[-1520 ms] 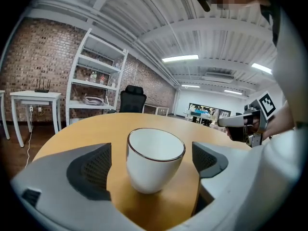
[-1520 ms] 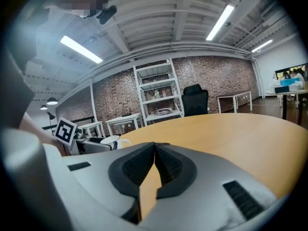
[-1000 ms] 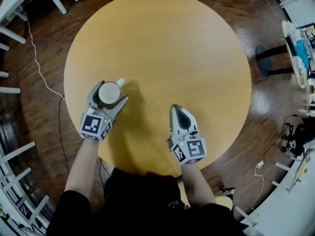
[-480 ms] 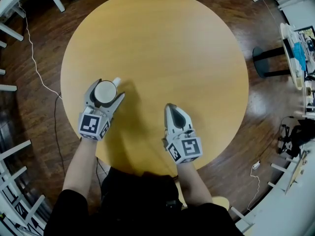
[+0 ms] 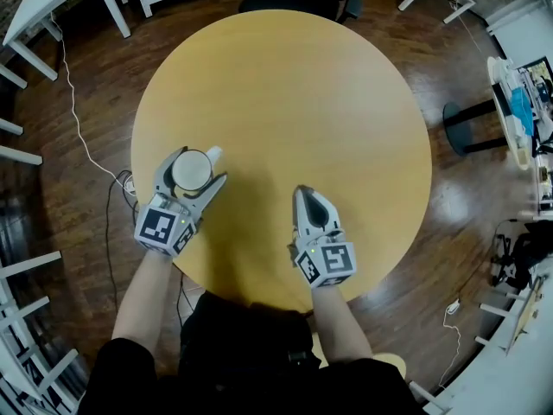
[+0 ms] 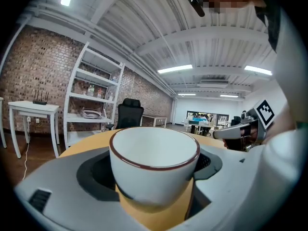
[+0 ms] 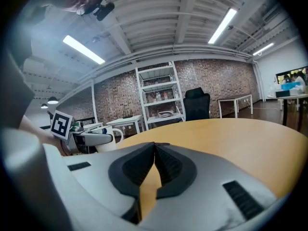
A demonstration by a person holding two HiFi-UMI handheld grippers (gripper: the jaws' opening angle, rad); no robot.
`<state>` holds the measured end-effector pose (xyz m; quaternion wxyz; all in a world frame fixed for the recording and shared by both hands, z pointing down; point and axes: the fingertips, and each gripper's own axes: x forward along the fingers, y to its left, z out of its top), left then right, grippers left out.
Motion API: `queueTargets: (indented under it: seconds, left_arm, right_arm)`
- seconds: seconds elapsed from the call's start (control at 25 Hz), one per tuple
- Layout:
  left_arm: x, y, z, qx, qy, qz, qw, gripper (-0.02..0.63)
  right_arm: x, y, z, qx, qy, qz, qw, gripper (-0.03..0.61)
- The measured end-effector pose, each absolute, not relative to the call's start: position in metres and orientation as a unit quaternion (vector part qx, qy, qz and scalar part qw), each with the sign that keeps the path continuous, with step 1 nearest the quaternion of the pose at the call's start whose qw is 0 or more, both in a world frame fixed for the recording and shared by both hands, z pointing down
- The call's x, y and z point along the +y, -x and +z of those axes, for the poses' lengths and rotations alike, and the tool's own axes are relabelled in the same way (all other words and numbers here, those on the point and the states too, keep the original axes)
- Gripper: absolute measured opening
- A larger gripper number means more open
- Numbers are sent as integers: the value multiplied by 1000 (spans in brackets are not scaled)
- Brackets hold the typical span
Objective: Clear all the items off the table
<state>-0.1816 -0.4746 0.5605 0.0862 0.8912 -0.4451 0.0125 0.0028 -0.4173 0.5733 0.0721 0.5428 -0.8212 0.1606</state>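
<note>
1. Head view: there's a round wooden counter (image 5: 294, 93), and the left claw (image 5: 200, 164) is close to its left edge. It's grasping a white cup (image 5: 192, 169), and the cup's handle (image 5: 212, 152) pokes out toward the counter's middle. The right claw (image 5: 301, 190) sits by the near edge, well apart from the cup.
2. Left gripper view: the cup is upright and fills the gap, with a thin brown rim around the top. Both jaws are pressed on its sides – they've just been closing in on it. You can see counter wood underneath. A black office chair (image 6: 129, 113) and a white shelf unit (image 6: 94, 97) stand against the brick wall behind.
3. Right gripper view: the jaws are clenched tight, pads meeting, with nothing between them – just bare counter stretching out ahead. The left claw and the cup show up small at the far left.
</note>
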Motion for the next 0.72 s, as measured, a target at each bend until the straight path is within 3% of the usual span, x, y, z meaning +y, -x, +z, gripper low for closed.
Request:
queueTargets:
  seconds: [0.36,0.72]
  left_arm:
    - [-460,191,501,-402,-912,-19,76,411]
    - [-435,144,444,-329,-940,-63,60,411]
  right_arm:
    - [-408,13,500,-811,-574,110,15,6]
    - [-373,-30,445,-776,-629,51,-20,6]
